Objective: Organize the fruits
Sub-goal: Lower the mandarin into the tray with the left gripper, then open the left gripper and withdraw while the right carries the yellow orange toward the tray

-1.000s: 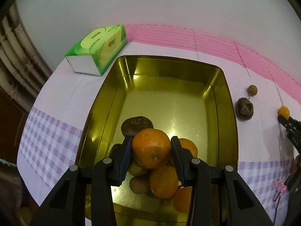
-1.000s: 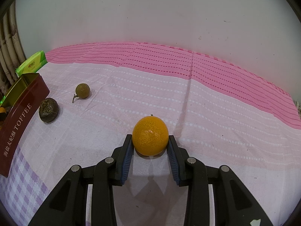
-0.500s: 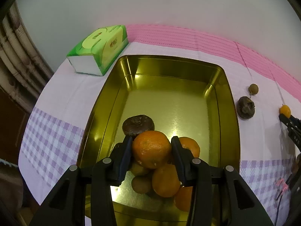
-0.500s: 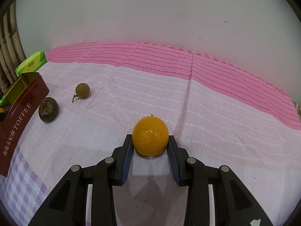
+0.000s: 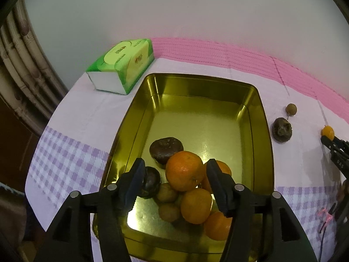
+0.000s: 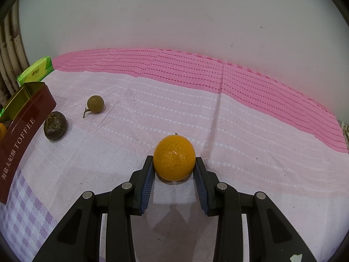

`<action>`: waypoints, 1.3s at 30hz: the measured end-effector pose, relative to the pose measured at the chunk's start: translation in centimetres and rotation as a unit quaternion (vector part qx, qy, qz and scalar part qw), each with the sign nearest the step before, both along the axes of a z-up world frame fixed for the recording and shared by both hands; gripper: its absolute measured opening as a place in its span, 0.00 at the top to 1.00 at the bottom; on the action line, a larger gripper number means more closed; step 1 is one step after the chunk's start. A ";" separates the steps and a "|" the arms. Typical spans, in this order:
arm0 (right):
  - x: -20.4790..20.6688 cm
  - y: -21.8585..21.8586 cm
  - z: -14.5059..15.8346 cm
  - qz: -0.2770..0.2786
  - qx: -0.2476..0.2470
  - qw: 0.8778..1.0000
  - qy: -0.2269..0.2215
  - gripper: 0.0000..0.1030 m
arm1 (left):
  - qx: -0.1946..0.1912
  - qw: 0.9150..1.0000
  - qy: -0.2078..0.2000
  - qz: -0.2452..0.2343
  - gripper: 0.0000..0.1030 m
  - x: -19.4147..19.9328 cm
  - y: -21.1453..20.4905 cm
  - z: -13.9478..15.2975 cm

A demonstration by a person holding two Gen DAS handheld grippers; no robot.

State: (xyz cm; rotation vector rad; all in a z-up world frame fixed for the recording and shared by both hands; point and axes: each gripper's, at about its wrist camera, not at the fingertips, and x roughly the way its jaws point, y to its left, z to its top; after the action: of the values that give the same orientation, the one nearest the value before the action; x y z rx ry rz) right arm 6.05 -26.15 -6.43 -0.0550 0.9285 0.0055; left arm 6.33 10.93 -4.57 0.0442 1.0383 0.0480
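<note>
Left wrist view: left gripper (image 5: 174, 181) is spread above the gold rectangular metal tin (image 5: 139, 113); beside the tin, a small round orange fruit (image 6: 174, 158) is pinched by the right gripper (image 6: 174, 171).

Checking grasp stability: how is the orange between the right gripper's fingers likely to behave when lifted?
The orange is round, so it would probably roll if released on the cloth. Its pebbled peel likely grips the ribbed pads of the right gripper. It probably yields slightly if squeezed.

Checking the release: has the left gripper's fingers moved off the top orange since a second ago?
Yes. The left gripper fingers have spread apart, leaving the top orange on the pile in the gold tin.
</note>
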 end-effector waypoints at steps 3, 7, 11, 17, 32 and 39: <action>0.1 0.0 0.0 -0.001 0.001 1.000 0.000 0.67 | -0.002 1.000 -0.002 0.002 0.38 -0.1 0.2 0.2; 0.0 0.2 0.0 -0.005 0.000 1.000 0.000 0.67 | -0.002 1.000 -0.009 0.000 0.34 -0.5 0.2 0.5; 0.0 0.3 0.0 -0.011 0.004 1.000 0.002 0.68 | 0.001 1.000 -0.014 0.002 0.32 -1.0 0.3 0.7; -0.1 0.7 0.4 -0.011 0.002 1.000 0.004 0.68 | -0.006 1.000 -0.018 0.008 0.30 -1.4 0.7 1.2; -1.4 6.4 3.8 0.066 0.037 0.997 -0.008 0.68 | -0.006 0.999 -0.027 0.017 0.23 -2.0 1.1 1.8; -2.0 10.8 5.9 0.125 0.053 0.991 -0.018 0.68 | -0.018 0.999 -0.032 0.041 0.17 -2.1 2.6 2.4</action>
State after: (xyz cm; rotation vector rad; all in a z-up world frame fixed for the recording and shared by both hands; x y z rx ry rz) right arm 4.02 -15.35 -0.50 -0.0722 0.8800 0.2848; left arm 4.22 13.58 -2.13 -0.0328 0.9770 0.1033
